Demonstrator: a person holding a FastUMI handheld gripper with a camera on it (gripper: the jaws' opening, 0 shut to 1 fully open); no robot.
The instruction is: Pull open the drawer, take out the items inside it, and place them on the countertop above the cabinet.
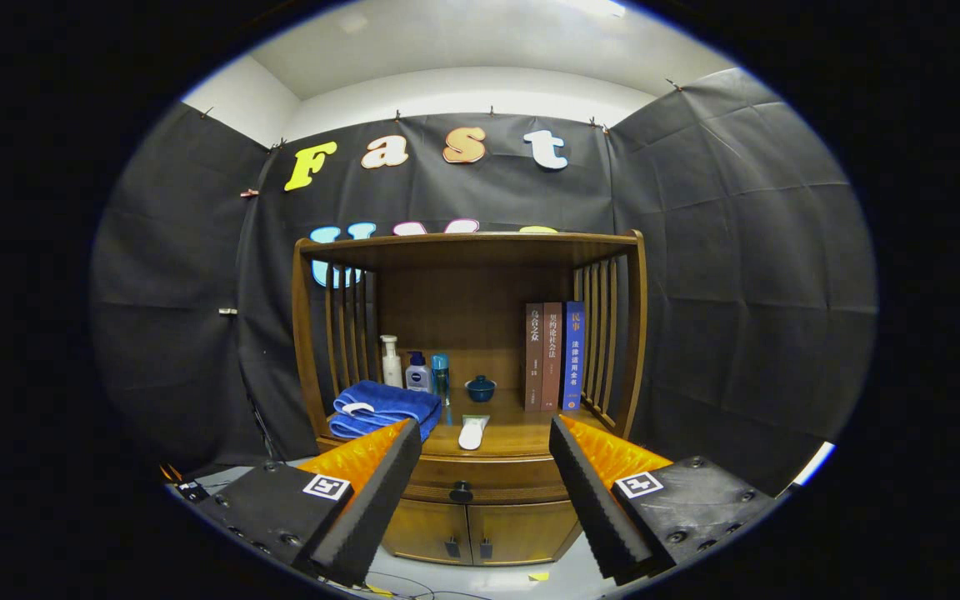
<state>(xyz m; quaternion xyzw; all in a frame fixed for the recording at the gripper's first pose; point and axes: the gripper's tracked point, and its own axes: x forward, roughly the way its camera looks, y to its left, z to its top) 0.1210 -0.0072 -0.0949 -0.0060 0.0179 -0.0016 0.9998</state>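
A wooden cabinet [480, 517] stands ahead of me against the black cloth wall. Its drawer [488, 482] is shut, with a dark round knob [461, 492] at its middle. My gripper [484, 446] is open, its two black foam-lined fingers [380, 492] spread wide, with nothing between them. The knob lies beyond the fingertips, some way off. The countertop [513, 433] above the drawer carries a white tube [472, 432] near its front edge. The drawer's contents are hidden.
On the countertop lie a folded blue towel [382, 407], a white pump bottle [391, 362], two small bottles [418, 372], a blue bowl [481, 387] and three upright books [553, 356]. A shelf top [472, 247] roofs it, with slatted sides. Two lower doors [467, 533] sit under the drawer.
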